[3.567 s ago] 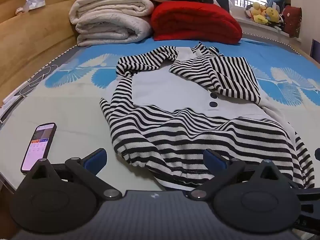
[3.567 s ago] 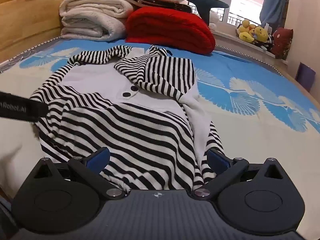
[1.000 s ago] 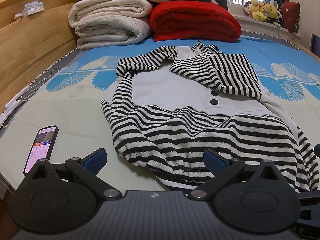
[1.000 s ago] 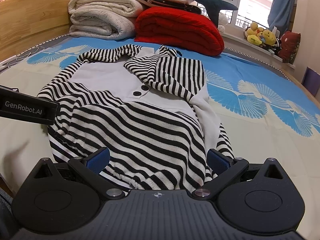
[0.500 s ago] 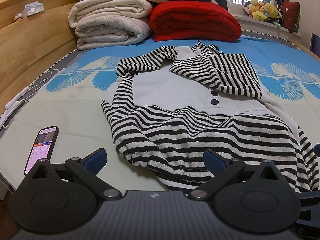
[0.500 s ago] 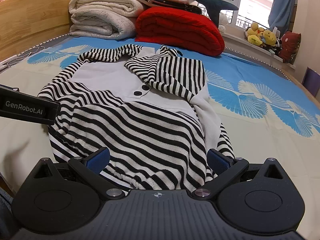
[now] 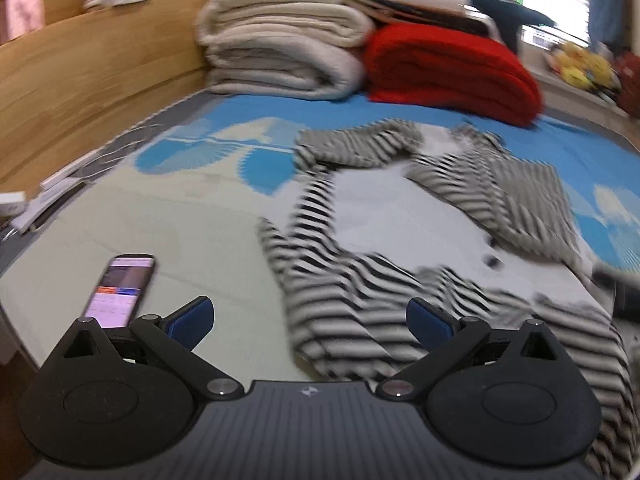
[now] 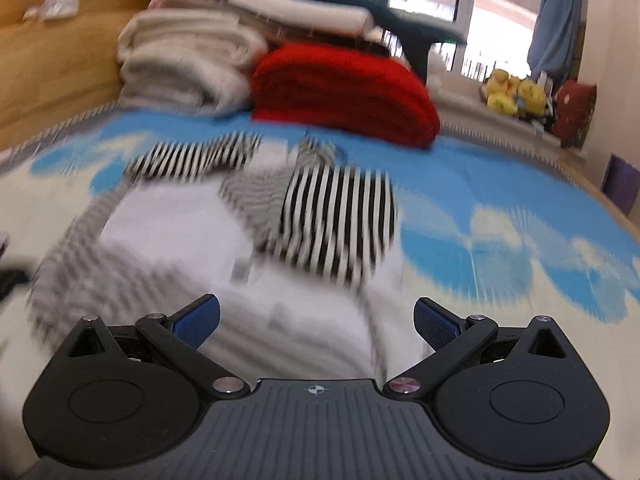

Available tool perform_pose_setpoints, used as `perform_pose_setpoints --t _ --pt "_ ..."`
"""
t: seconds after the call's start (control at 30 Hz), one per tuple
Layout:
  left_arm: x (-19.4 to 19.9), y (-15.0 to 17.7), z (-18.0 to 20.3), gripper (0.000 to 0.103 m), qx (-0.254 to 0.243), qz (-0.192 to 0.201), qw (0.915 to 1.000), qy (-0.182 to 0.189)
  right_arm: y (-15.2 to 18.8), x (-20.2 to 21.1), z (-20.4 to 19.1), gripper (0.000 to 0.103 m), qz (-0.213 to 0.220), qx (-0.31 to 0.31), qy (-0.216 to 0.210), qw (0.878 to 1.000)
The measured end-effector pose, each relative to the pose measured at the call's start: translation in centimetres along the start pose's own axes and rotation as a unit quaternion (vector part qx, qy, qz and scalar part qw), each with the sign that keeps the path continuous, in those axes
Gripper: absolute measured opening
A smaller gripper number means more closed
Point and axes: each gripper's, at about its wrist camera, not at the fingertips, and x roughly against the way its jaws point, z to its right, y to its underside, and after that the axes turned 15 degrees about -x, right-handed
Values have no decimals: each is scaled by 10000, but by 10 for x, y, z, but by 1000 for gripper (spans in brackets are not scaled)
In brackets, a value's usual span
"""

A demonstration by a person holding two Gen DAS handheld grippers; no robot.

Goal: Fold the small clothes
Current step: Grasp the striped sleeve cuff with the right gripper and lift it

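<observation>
My left gripper [image 7: 310, 320]: jaws spread wide, nothing between the blue pads [image 7: 191, 319]; it hangs low over the near edge of the bed.
My right gripper [image 8: 316, 320]: jaws spread wide too, holding nothing, blue fingertips [image 8: 436, 323] well apart.
Striped garment [image 7: 420, 240]: a black-and-white striped piece with a plain white chest panel, spread on the bedsheet [image 7: 180, 216]. In my left view its striped hem lies just ahead of and between my pads, more toward the right one; whether the cloth touches that pad I cannot tell through the blur.
Garment from the right [image 8: 248, 236]: the white panel and blurred lower stripes fill the gap between my fingers and run on ahead; a striped sleeve lies folded across the chest, its bars sharp at the centre of the view.
Buttons [image 7: 494, 260]: two dark dots on the white panel, smeared by motion.
Phone [image 7: 120, 290]: lit screen up, on the sheet just beyond my left gripper's left pad, clear of the garment.
Blankets: a stack of cream ones [image 7: 280, 52] beside a folded red one [image 7: 452, 68] at the far end of the bed, well beyond the garment.
Headboard [image 7: 92, 68]: wood, along the left side.
Windowsill: yellow plush toys [image 8: 514, 96] at far right.
Sharpness: both views are blurred.
</observation>
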Motion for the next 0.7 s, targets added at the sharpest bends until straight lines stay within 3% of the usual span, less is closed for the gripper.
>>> perform_pose_setpoints --t 0.1,0.2,0.3,0.37,0.4,0.43,0.5,0.57,0.63,0.7 --pt "-14 -8 -16 103 254 -137 9995 -95 -48 -88 -17 102 -512 -280 -112 9982" --pt "-23 -11 -25 103 492 -238 9985 90 -85 -179 -34 102 -1115 -1031 -166 9883" --pt "-33 -13 -20 103 359 -420 9983 158 -101 -244 -51 100 -1304 -1634 68 9779" --pt "-40 -11 -14 103 209 -537 9982 169 -100 -277 -64 89 -1475 -1630 134 9755" --pt "-44 -10 -11 103 138 -593 9980 165 -100 -286 -71 56 -1461 -1503 196 9776" --pt "-47 -9 -9 103 90 -648 9978 139 -100 -292 -79 4 -1414 -1212 332 9820" --pt "-54 -8 -8 103 58 -764 9970 140 -108 -282 -86 3 -1277 -826 319 9878" --pt "-58 -7 -8 103 96 -803 9966 135 -129 -257 -76 3 -795 -666 266 9943" --pt "-57 -8 -11 103 202 -784 9966 161 -158 -233 -36 3 -307 -777 635 9945" --pt "-54 -8 -13 103 276 -743 9967 188 -183 -213 33 3 147 -1019 1483 9836"
